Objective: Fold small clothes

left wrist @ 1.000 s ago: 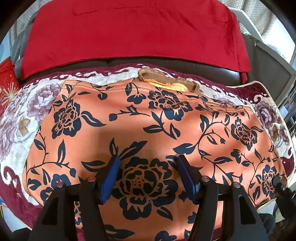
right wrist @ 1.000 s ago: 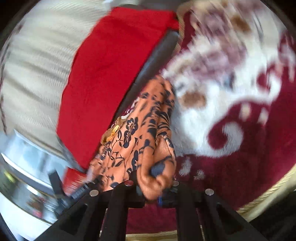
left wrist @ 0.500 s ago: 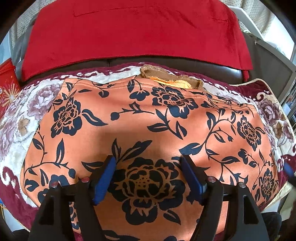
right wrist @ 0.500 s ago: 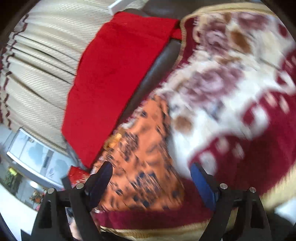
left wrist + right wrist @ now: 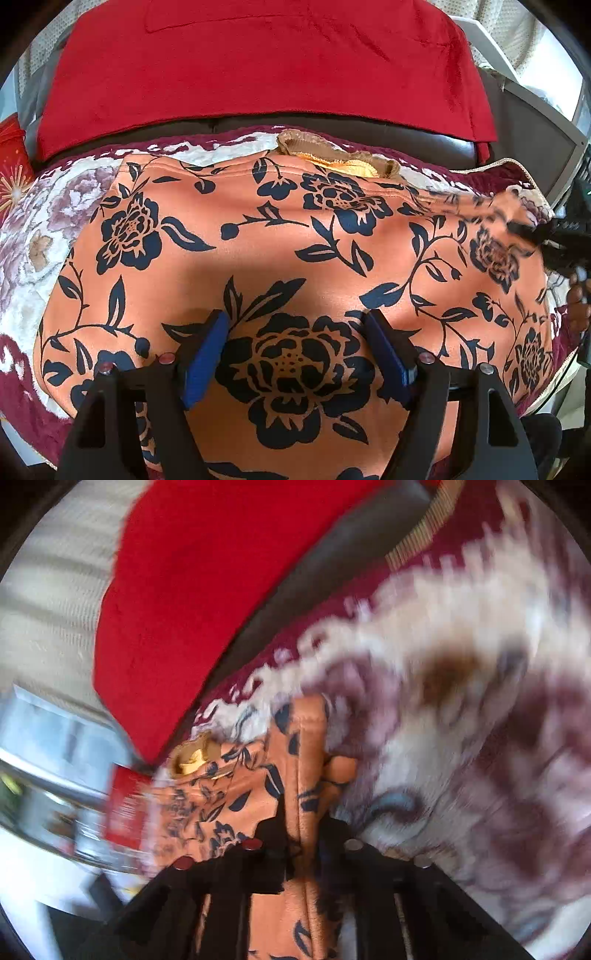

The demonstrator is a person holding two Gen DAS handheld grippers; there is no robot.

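An orange garment point(image 5: 280, 258) with a dark blue flower print lies spread flat on a patterned blanket; a tan ribbed collar point(image 5: 332, 155) shows at its far edge. My left gripper point(image 5: 295, 347) is open just above the garment's near middle, holding nothing. My right gripper point(image 5: 303, 834) is shut on a fold of the orange garment point(image 5: 306, 760) at its right edge; it shows blurred in the left wrist view point(image 5: 543, 236) at the garment's far right corner.
The maroon and cream flowered blanket point(image 5: 48, 221) covers a dark sofa seat point(image 5: 436, 136). A red cloth point(image 5: 258, 62) drapes over the sofa back. A grey panel point(image 5: 532, 147) stands at the right. A red box point(image 5: 125, 805) lies at the left.
My right gripper was shut on the garment, opened half a second ago, and is now shut again on the garment's right edge. My left gripper has stayed open over the garment.
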